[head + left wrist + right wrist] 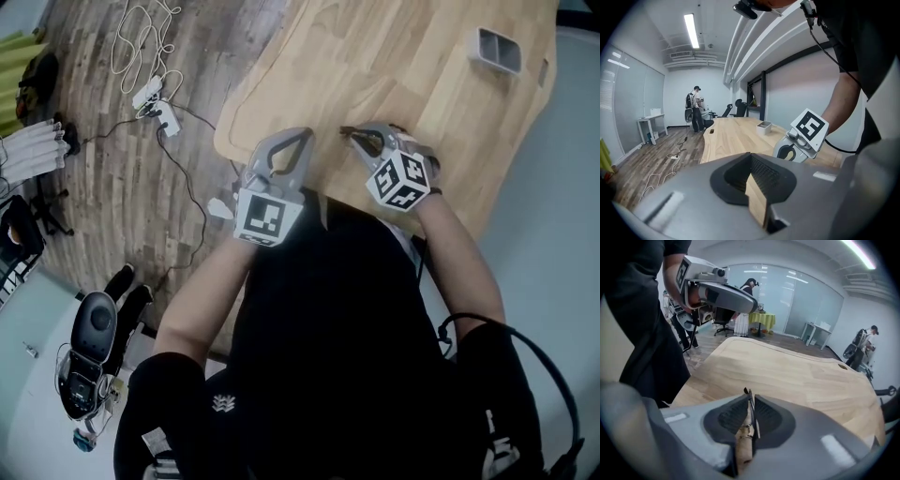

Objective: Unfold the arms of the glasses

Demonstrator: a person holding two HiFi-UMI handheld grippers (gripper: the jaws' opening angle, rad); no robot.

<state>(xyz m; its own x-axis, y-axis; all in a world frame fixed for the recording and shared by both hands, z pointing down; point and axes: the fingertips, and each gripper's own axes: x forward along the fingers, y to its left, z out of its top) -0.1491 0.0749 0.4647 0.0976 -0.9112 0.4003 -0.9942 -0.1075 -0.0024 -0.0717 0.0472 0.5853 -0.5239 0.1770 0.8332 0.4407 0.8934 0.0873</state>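
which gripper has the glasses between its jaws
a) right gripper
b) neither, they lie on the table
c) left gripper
a: in the right gripper view, the thin dark frame of the glasses stands between the jaws of the right gripper, while the left gripper has its jaws together with nothing in them.

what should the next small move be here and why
Probably bring the left tool across to the glasses. Their thin dark frame stands between the jaws of the right tool, low over the wooden table, with a gap showing beside it. The left tool is shut, empty and off to one side. Swinging an arm out likely needs that second grip.
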